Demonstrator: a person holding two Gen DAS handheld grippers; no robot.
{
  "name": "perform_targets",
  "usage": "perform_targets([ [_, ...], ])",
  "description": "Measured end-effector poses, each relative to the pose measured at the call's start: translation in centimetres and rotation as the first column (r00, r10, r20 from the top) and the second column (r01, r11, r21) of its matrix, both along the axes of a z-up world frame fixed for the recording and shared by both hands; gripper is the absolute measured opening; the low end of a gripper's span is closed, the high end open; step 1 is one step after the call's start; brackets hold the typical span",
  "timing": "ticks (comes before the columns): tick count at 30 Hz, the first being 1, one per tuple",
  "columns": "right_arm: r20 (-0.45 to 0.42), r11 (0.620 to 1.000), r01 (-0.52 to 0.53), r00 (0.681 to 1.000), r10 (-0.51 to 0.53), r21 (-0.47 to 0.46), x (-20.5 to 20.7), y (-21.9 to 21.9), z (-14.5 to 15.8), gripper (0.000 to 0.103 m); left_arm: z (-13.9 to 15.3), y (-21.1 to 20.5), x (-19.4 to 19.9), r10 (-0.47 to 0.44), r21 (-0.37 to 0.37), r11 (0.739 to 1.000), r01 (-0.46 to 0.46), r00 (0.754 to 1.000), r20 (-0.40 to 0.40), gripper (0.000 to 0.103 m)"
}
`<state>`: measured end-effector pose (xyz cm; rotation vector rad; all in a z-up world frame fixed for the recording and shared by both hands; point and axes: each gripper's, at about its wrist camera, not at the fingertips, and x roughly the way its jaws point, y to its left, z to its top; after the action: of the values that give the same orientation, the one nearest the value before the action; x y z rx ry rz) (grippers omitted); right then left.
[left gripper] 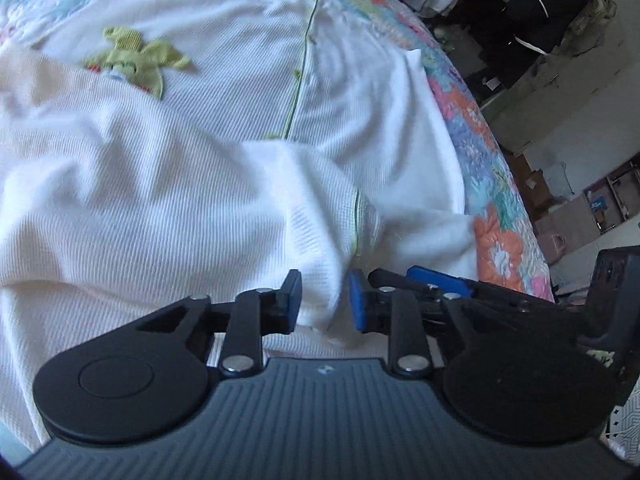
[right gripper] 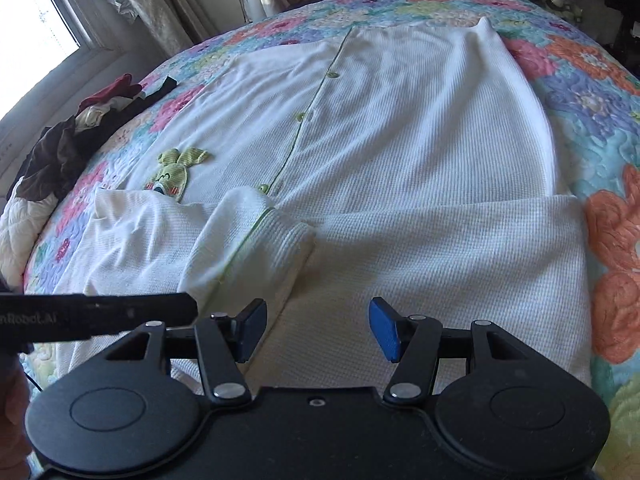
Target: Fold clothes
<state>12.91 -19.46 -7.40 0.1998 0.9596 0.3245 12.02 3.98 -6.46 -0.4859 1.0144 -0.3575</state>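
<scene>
Clothes: a white baby suit (right gripper: 400, 152) with a green frog patch (right gripper: 176, 172) is lying flat on the bed quilt (right gripper: 600, 120), with both sleeves folded in.
Left claw (left gripper: 325, 300): it is sitting a little open over a sleeve cuff (left gripper: 320, 240), with cloth between its blue pads, not squeezed.
Right claw (right gripper: 318, 328): it is hanging wide open above the suit, holding nothing.
Pile: dark clothes (right gripper: 60, 148) are lying near the window.

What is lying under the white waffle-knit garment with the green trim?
Under the white waffle-knit garment lies a floral patchwork quilt, visible around its edges. The quilt directly beneath the garment is covered, so nothing there can be seen.
</scene>
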Motion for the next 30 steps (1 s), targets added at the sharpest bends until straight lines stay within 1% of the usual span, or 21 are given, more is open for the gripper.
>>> perform_targets([
  [1,-0.002,1.000,0.004,1.000,-0.004,0.004,0.0,-0.1,-0.1,0.062,-0.5,0.2,-0.2,0.008,-0.011,1.000,-0.008,1.000,-0.014,0.031],
  [2,0.008,1.000,0.007,1.000,-0.007,0.013,0.0,-0.2,-0.1,0.062,-0.5,0.5,-0.5,0.020,-0.011,1.000,-0.020,1.000,-0.003,0.033],
  [4,0.028,0.999,0.013,1.000,-0.014,0.030,0.1,-0.4,-0.2,0.062,-0.3,1.1,-1.0,0.054,0.003,0.999,-0.054,0.998,0.023,0.044],
  [6,0.034,0.999,0.010,0.999,-0.012,0.045,0.5,-0.2,-0.3,0.062,-0.2,1.8,-1.2,0.085,0.014,0.996,-0.085,0.996,0.042,0.047],
  [9,0.045,0.994,-0.002,0.999,-0.003,0.106,1.3,0.0,-0.6,0.062,-0.5,3.0,-1.1,0.112,-0.003,0.994,-0.112,0.994,0.015,0.048],
  [12,0.034,0.985,-0.007,0.999,0.001,0.174,2.5,0.4,-1.5,0.062,-1.0,3.9,-1.4,0.135,0.049,0.990,-0.135,0.991,0.006,0.051],
  [14,0.039,0.983,-0.025,0.999,0.018,0.182,3.1,1.0,-2.2,0.062,-1.6,4.5,-1.6,0.148,0.069,0.987,-0.147,0.989,-0.013,0.051],
  [15,0.049,0.985,-0.036,0.998,0.028,0.171,3.1,1.3,-2.2,0.057,-1.9,4.9,-1.7,0.157,0.071,0.985,-0.155,0.987,-0.023,0.051],
  [16,0.060,0.986,-0.047,0.997,0.038,0.159,3.1,1.6,-2.2,0.048,-2.1,5.2,-1.9,0.167,0.065,0.984,-0.164,0.986,-0.030,0.051],
  [17,0.070,0.987,-0.058,0.996,0.048,0.148,3.0,1.9,-2.2,0.024,-2.3,5.5,-2.0,0.174,0.063,0.983,-0.171,0.984,-0.034,0.051],
  [18,0.081,0.988,-0.069,0.995,0.058,0.136,3.0,2.2,-2.2,0.013,-2.4,5.7,-2.1,0.180,0.062,0.982,-0.178,0.983,-0.038,0.051],
  [20,0.137,0.992,-0.071,0.989,0.056,0.104,2.1,2.1,-1.0,0.010,-2.4,5.8,-2.2,0.185,0.082,0.980,-0.182,0.982,-0.041,0.051],
  [23,0.235,1.000,-0.030,0.972,0.030,-0.004,0.5,1.0,1.7,0.009,-2.1,5.8,-2.2,0.187,0.107,0.977,-0.182,0.981,-0.039,0.051],
  [25,0.232,1.000,-0.008,0.973,0.009,-0.006,0.0,-0.2,3.2,0.009,-2.0,5.9,-2.2,0.186,0.084,0.980,-0.182,0.982,-0.037,0.054],
  [26,0.231,1.000,0.003,0.973,-0.001,-0.007,-0.3,-0.8,4.0,0.009,-1.9,6.0,-2.3,0.185,0.056,0.982,-0.183,0.982,-0.037,0.055],
  [27,0.206,1.000,-0.009,0.978,0.013,-0.023,0.0,-0.9,4.2,0.009,-1.9,6.1,-2.3,0.183,0.030,0.983,-0.182,0.982,-0.044,0.057],
  [28,0.181,0.999,-0.021,0.983,0.028,-0.038,0.2,-1.0,4.4,0.009,-1.9,6.0,-2.3,0.181,0.023,0.983,-0.180,0.982,-0.052,0.057],
  [30,0.137,0.997,-0.034,0.990,0.044,-0.074,0.9,-0.9,4.2,0.009,-1.7,5.8,-2.2,0.174,0.056,0.984,-0.171,0.984,-0.048,0.057],
])
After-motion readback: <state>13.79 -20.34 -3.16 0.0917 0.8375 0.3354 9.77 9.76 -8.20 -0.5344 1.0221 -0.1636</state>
